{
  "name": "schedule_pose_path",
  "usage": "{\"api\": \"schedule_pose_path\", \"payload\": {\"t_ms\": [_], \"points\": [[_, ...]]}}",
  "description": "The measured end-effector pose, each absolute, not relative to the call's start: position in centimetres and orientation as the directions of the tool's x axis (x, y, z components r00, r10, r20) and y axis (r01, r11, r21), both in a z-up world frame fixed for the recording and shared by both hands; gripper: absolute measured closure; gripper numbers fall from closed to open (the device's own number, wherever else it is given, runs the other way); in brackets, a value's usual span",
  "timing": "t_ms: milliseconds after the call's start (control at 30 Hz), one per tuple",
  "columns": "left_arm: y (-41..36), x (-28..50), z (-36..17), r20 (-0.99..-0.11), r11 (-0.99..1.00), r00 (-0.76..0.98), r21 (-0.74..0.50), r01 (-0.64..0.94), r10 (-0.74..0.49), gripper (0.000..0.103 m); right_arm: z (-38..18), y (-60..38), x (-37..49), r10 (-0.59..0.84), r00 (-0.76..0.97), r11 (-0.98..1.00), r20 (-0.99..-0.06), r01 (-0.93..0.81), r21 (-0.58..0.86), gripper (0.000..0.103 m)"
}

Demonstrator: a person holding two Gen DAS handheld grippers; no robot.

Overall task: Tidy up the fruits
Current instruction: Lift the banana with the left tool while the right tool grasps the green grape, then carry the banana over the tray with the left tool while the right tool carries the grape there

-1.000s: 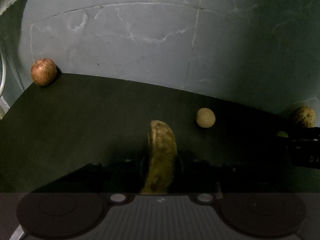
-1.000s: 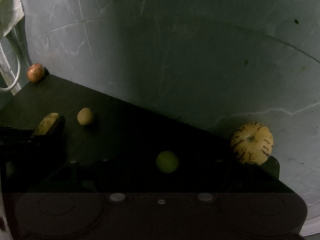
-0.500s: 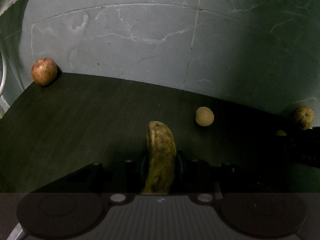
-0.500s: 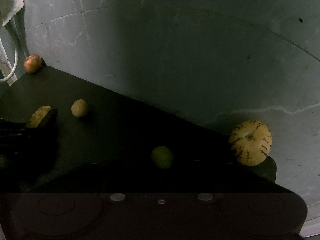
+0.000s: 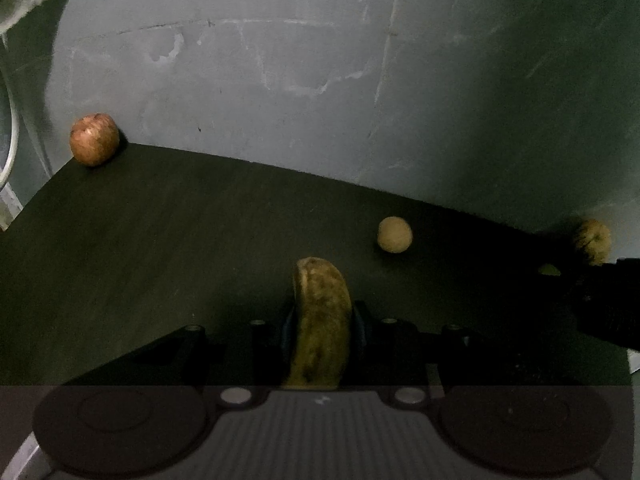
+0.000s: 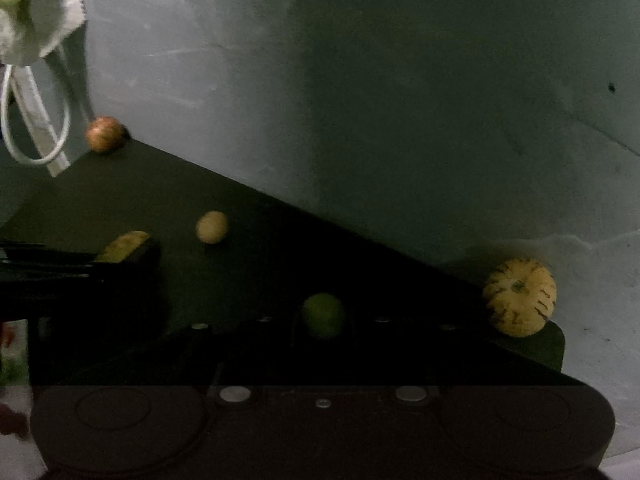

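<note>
The left gripper (image 5: 320, 320) clamps a spotted, browning banana (image 5: 320, 320) that points away over the dark table (image 5: 180, 240). A red apple (image 5: 94, 145) sits at the far left corner against the marbled wall (image 5: 320, 80). A round tan fruit (image 5: 395, 235) lies right of the banana; a striped yellow fruit (image 5: 593, 241) and a green fruit (image 5: 549, 269) sit far right beside the right gripper (image 5: 608, 304).

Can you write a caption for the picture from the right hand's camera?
Right gripper shut on a green fruit, striped melon at the table's corner.
</note>
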State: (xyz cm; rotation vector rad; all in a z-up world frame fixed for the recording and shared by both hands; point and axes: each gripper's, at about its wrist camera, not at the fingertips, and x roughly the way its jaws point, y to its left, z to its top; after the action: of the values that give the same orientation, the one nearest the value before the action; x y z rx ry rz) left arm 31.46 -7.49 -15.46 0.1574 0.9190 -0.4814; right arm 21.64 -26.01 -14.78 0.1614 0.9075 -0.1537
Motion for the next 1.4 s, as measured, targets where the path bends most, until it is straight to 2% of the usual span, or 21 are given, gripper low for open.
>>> {"api": "schedule_pose_path", "payload": {"t_ms": [333,733,1100,1400], "points": [[-7.4,28.2,-13.0,-0.76,0.893,0.547,-0.096,0.44,-0.351,0.071,-11.0,-24.7,19.4,-0.006,0.666,0.98,-0.746,0.152,0.128,0.078],[-5.4,22.7,-7.1,-0.678,0.933,0.665,-0.093,0.347,-0.315,0.071,-3.8,-23.0,15.8,0.086,0.762,0.988,-0.641,0.017,0.153,0.078],[-0.7,16.3,-2.3,-0.595,0.977,0.777,-0.081,0.198,-0.206,0.071,1.9,-18.9,12.8,0.241,0.806,0.97,-0.541,-0.186,0.156,0.078],[3.7,11.4,-0.4,-0.57,0.996,0.817,-0.063,0.063,-0.087,0.071,3.8,-14.5,10.3,0.381,0.778,0.924,-0.5,-0.345,0.167,0.078]]}}
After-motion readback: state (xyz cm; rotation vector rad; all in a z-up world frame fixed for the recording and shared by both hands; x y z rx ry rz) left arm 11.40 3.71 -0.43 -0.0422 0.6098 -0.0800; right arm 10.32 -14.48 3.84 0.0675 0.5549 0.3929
